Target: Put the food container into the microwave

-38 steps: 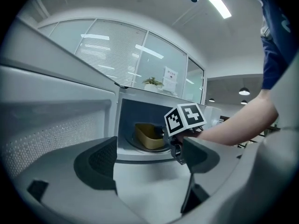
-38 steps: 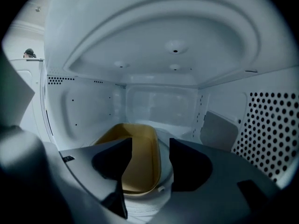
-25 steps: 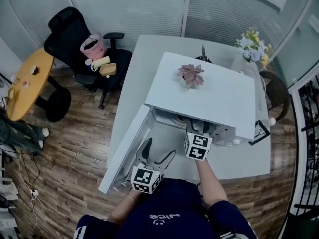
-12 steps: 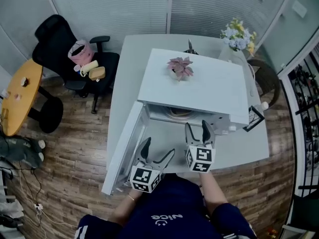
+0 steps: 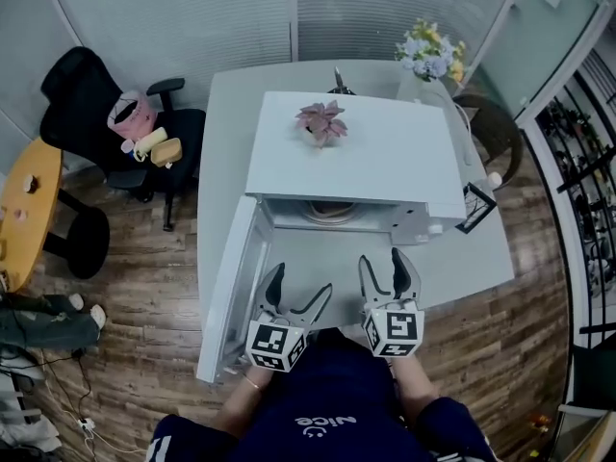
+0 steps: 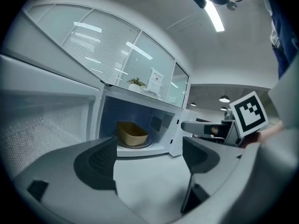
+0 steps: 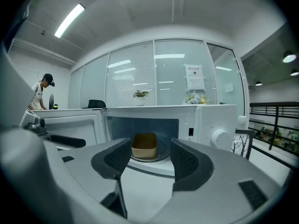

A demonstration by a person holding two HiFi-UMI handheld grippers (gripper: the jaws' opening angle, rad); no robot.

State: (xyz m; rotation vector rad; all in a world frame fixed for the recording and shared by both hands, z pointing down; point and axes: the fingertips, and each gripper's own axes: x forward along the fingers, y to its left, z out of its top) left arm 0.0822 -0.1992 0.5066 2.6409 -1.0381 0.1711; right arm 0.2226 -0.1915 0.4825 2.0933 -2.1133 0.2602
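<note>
The white microwave (image 5: 356, 157) stands on the white table (image 5: 223, 142) with its door (image 5: 231, 282) swung open to the left. A tan food container (image 7: 144, 146) rests on the turntable inside; it also shows in the left gripper view (image 6: 131, 133), and only its rim (image 5: 330, 213) peeks out in the head view. My right gripper (image 5: 383, 266) is open and empty, a short way in front of the opening (image 7: 148, 164). My left gripper (image 5: 298, 292) is open and empty too, beside the door (image 6: 149, 160).
A pink potted plant (image 5: 320, 121) sits on top of the microwave. A vase of flowers (image 5: 428, 51) and a small framed sign (image 5: 474, 205) are on the table's right. On the floor to the left stand a black office chair (image 5: 87, 94) and a yellow round table (image 5: 24, 200).
My right gripper has drawn back from the microwave's opening toward the person, with nothing in it. The container stays inside. The left gripper has barely moved.
</note>
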